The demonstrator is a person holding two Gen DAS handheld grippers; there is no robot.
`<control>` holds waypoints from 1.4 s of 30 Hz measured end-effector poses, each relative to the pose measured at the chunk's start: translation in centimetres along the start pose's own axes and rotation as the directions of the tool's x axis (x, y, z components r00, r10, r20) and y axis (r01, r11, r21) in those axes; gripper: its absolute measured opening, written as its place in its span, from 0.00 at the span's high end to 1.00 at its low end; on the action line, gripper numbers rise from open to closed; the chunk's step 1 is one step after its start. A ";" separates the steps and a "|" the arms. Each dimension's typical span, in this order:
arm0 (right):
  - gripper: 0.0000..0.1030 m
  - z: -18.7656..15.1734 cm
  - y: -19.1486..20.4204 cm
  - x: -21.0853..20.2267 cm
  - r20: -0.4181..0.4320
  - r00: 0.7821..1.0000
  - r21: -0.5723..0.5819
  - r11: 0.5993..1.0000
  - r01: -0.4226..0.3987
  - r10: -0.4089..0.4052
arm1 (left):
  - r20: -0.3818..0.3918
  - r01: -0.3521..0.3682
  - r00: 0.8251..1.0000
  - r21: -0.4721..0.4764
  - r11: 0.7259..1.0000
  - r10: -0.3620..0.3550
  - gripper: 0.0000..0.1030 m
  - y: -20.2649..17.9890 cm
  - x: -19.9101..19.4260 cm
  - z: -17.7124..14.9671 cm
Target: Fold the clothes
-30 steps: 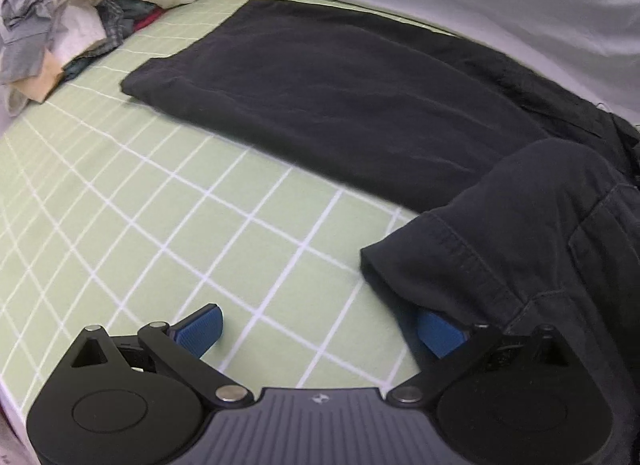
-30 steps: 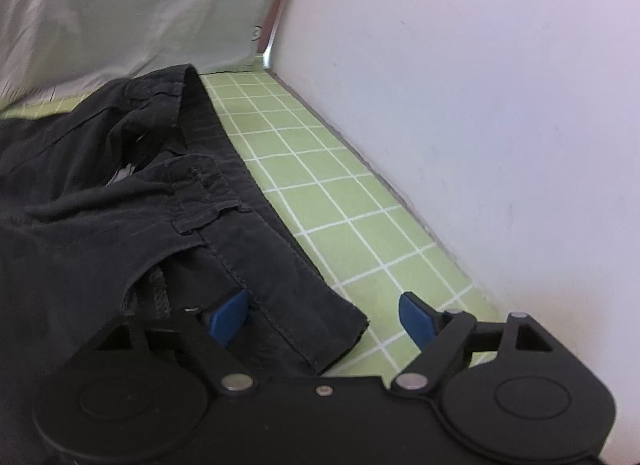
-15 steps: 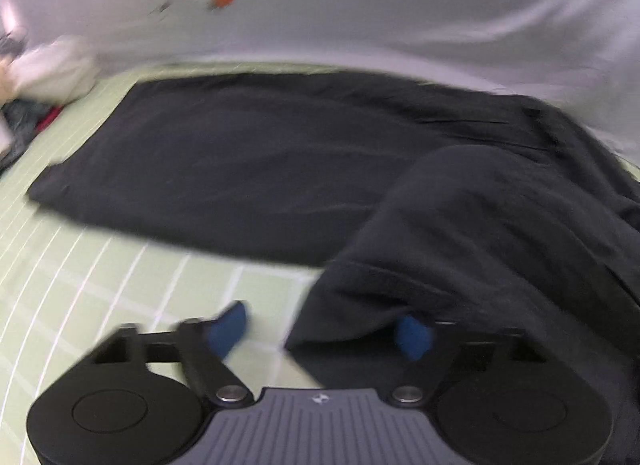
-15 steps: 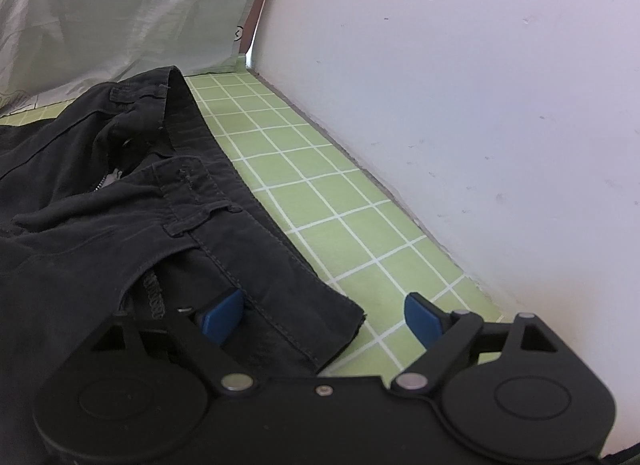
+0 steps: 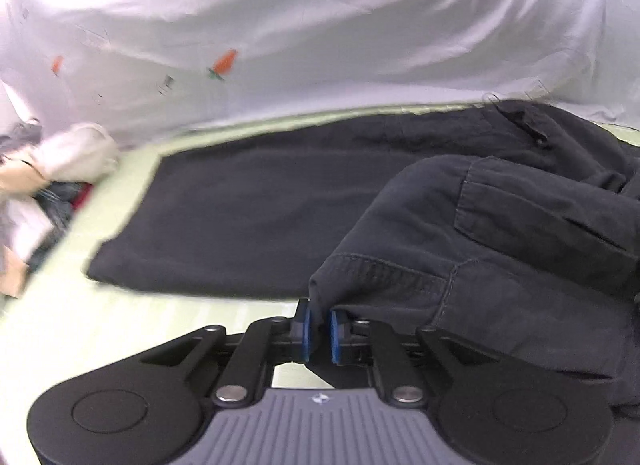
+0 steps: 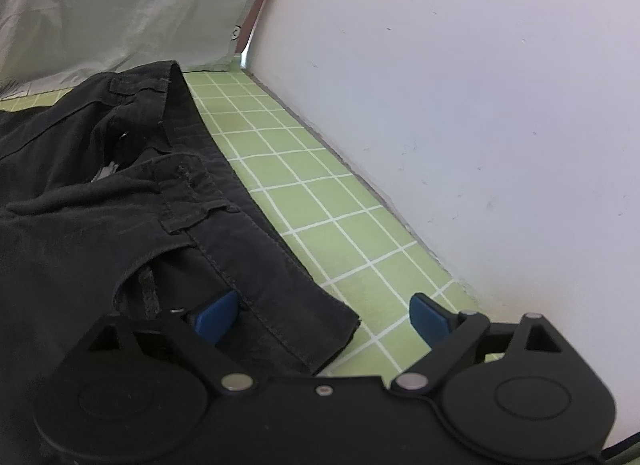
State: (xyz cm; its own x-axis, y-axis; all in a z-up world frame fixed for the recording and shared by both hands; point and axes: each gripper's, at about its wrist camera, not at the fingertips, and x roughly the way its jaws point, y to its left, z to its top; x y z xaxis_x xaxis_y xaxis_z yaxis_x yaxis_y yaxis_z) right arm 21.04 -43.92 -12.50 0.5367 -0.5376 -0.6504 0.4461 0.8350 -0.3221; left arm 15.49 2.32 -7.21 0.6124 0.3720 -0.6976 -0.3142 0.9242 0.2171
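A home bedroom, it seems: a green checked sheet meets a plain white wall, a carrot-print cloth hangs behind it, and loose laundry lies piled on it

- The trousers lie flat on the bench.
- Left of the trousers, a clothes pile.
- Behind them, a hanging sheet.
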 end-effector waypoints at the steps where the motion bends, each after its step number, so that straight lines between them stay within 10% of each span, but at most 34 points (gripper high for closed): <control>1: 0.07 0.0 0.2 -0.1 0.006 1.000 -0.020 1.000 0.003 -0.003 | 0.009 -0.025 1.000 -0.003 1.000 0.025 0.88 0.3 -0.4 0.3; 4: 0.03 0.0 0.7 -0.2 0.015 1.000 -0.059 0.998 0.009 -0.008 | 0.100 -0.184 0.979 0.043 0.982 0.179 0.93 1.0 -1.9 1.4; 8: 0.01 0.0 0.5 -0.2 0.003 1.000 -0.026 1.000 -0.003 0.003 | 0.112 -0.171 0.980 0.060 0.983 0.163 0.93 2.0 -2.2 1.9; 14: 0.05 -0.3 -0.1 -1.2 -0.076 0.995 0.070 0.996 -0.064 0.069 | -0.103 -0.029 0.995 -0.162 0.986 0.012 0.78 5.2 -0.1 -1.0; 22: 0.05 -4.9 1.6 -7.0 -0.082 0.976 0.166 0.969 -0.185 0.200 | -0.229 0.104 0.945 -0.466 0.879 -0.233 0.34 9.2 1.4 -5.3; 35: 0.02 -10.5 4.1 -12.8 -0.150 0.932 0.142 0.940 -0.310 0.330 | -0.202 0.180 0.953 -0.219 0.959 -0.225 0.18 7.8 4.7 -3.6; 38: 0.01 -11.6 4.6 -14.1 -0.159 0.932 0.149 0.941 -0.305 0.327 | -0.156 0.223 0.957 -0.149 0.963 -0.246 0.29 7.2 5.0 -3.5; 40: 0.01 -12.1 4.9 -14.7 -0.164 0.931 0.152 0.941 -0.302 0.325 | -0.120 0.243 0.961 -0.076 0.967 -0.250 0.82 6.9 4.8 -3.3; 42: 0.01 -12.5 5.3 -15.3 -0.169 0.932 0.157 0.942 -0.297 0.322 | -0.118 0.276 0.953 -0.055 0.960 -0.281 0.93 7.3 4.8 -2.8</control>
State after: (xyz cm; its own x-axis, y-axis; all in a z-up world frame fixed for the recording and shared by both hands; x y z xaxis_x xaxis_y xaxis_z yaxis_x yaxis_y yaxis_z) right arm 6.24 -29.76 -12.82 0.5227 -0.2125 -0.8256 0.3736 0.9276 -0.0022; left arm 14.10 10.65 -10.85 0.5862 0.0848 -0.8057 -0.1725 0.9848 -0.0219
